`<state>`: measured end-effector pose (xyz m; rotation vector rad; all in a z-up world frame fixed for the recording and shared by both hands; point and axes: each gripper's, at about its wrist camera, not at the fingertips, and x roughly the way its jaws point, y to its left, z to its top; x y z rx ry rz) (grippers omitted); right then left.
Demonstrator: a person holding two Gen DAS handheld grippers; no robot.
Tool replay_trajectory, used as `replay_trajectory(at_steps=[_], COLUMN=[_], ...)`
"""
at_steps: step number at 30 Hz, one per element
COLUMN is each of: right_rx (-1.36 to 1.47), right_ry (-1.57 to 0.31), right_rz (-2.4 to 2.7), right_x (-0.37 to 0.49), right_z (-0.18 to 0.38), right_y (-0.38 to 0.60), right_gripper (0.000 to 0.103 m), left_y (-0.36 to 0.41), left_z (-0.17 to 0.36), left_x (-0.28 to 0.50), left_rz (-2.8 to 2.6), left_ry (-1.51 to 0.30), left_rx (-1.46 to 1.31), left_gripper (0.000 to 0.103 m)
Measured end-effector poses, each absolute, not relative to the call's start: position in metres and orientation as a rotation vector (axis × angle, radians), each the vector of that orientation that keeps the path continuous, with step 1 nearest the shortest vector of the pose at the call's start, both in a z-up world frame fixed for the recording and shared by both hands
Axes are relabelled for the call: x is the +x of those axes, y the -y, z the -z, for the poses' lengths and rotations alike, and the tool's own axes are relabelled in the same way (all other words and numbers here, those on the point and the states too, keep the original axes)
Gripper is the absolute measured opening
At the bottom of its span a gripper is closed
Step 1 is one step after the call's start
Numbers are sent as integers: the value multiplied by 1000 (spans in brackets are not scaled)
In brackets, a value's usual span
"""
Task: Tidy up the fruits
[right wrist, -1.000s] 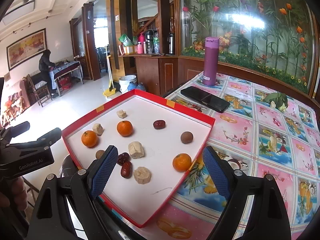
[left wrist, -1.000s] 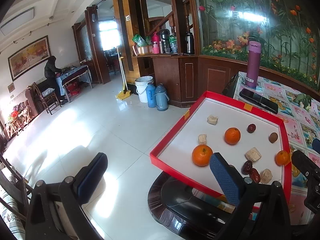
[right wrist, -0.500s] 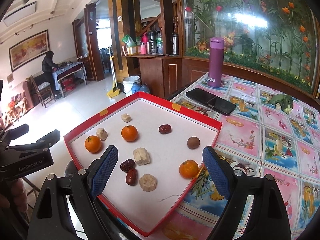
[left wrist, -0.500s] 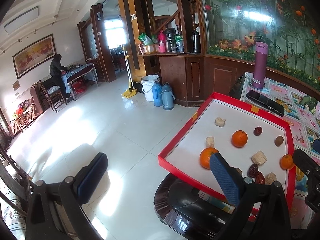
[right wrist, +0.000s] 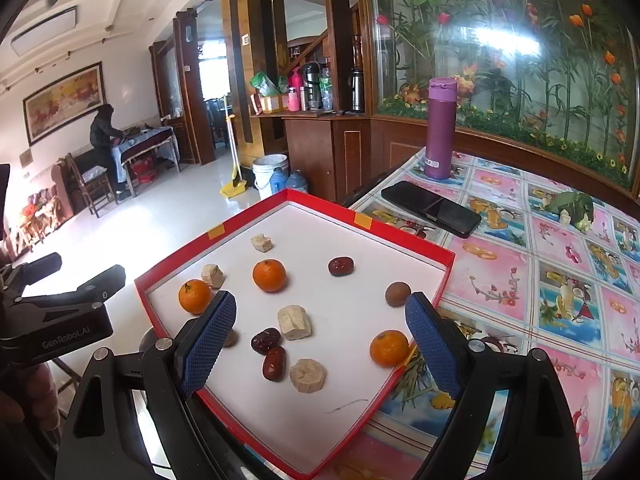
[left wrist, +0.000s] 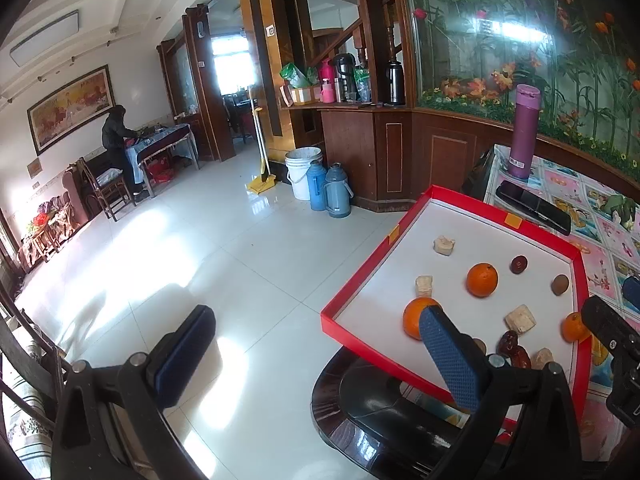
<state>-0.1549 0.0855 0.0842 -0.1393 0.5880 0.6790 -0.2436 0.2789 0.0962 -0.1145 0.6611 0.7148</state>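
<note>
A red-rimmed white tray (right wrist: 404, 236) lies on the table corner. In it are three oranges (right wrist: 269, 275) (right wrist: 194, 296) (right wrist: 389, 348), red dates (right wrist: 266, 340), a single date (right wrist: 340, 266), a brown round fruit (right wrist: 397, 293) and several beige chunks (right wrist: 294, 322). My right gripper (right wrist: 320, 342) is open, hovering over the tray's near part. My left gripper (left wrist: 316, 354) is open, left of the tray over the floor; its right finger (left wrist: 448, 360) overlaps an orange (left wrist: 416, 316). The tray also shows in the left wrist view (left wrist: 362, 276).
A purple flask (right wrist: 440, 128) and a black phone (right wrist: 430, 208) lie on the flowered tablecloth (right wrist: 560, 280) behind the tray. A black chair (left wrist: 380, 412) sits below the tray's edge. A white bucket (left wrist: 302, 172) and thermos jugs stand on the tiled floor.
Both grippers have drawn back and up a little from the tray, so the tray sits lower and farther in both views. Both stay open. The fruits have not moved.
</note>
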Motion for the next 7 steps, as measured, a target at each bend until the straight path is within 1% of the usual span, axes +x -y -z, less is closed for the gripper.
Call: replay_trajectory(at_steps=[7], right_rx=[-127], right_ry=[-584], right_rz=[-664], right_x=[-153], right_z=[-85], right_y=[-77], right_gripper=[87], left_y=[-262], left_z=[-102], left_x=[-239], left_rz=[-683], left_ry=[-644], left_rx=[-87], left_gripper=[103])
